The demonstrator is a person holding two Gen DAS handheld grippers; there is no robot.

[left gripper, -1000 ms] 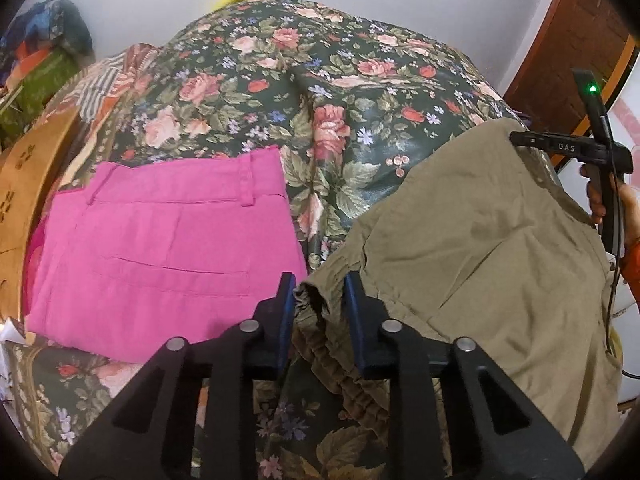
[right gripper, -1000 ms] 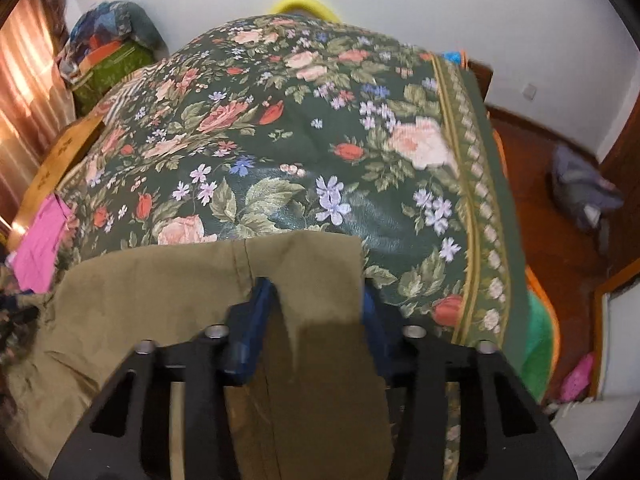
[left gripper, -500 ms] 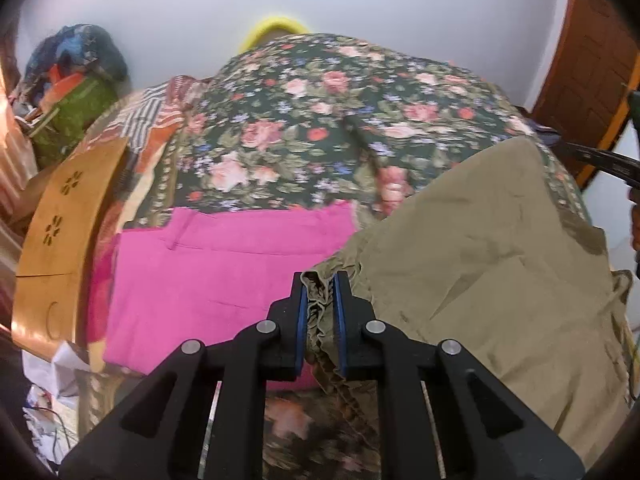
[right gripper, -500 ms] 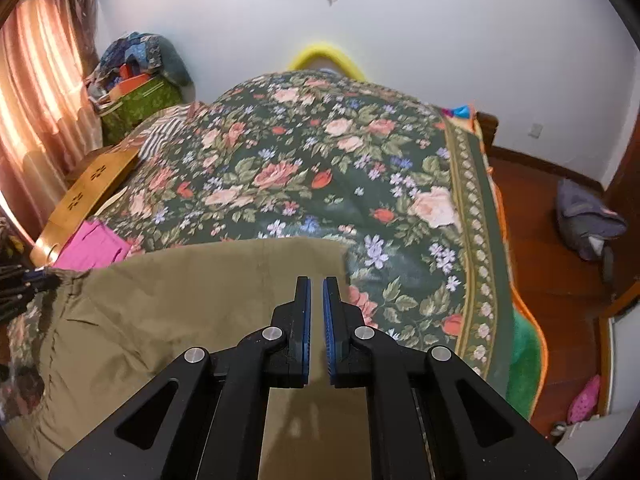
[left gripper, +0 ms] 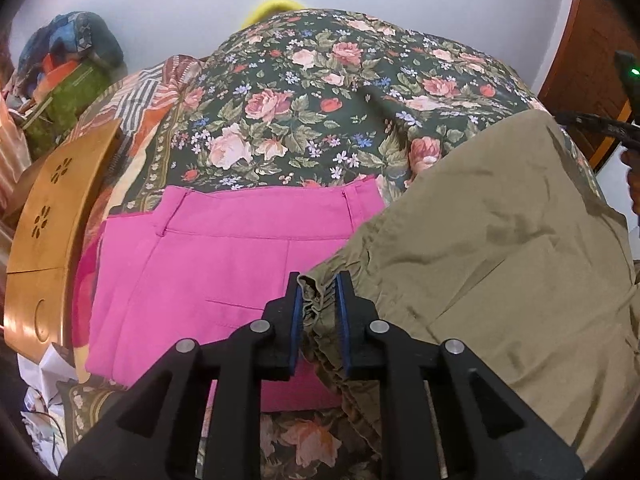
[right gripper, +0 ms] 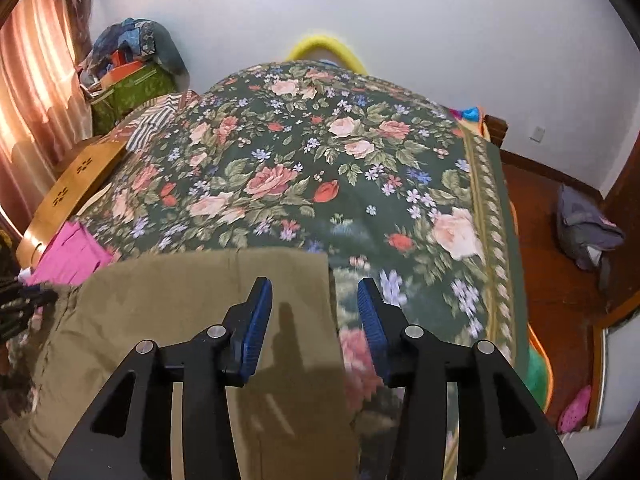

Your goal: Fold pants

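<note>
Olive green pants [left gripper: 488,248] lie spread on a floral bedspread [left gripper: 320,92]. My left gripper [left gripper: 318,296] is shut on their gathered elastic waistband at the left end. In the right wrist view the pants' leg end [right gripper: 208,304] lies flat on the bed. My right gripper [right gripper: 314,308] is open above its far right corner, holding nothing.
Folded pink pants [left gripper: 224,264] lie left of the olive ones, also showing in the right wrist view [right gripper: 68,256]. A wooden headboard [left gripper: 44,232] edges the bed's left side. Bare floral bedspread [right gripper: 320,176] stretches beyond. Wooden floor with a grey bag [right gripper: 588,232] lies right.
My right gripper has opened and let go of the leg end, which now lies on the bed. My left gripper stays shut on the waistband and has moved slightly.
</note>
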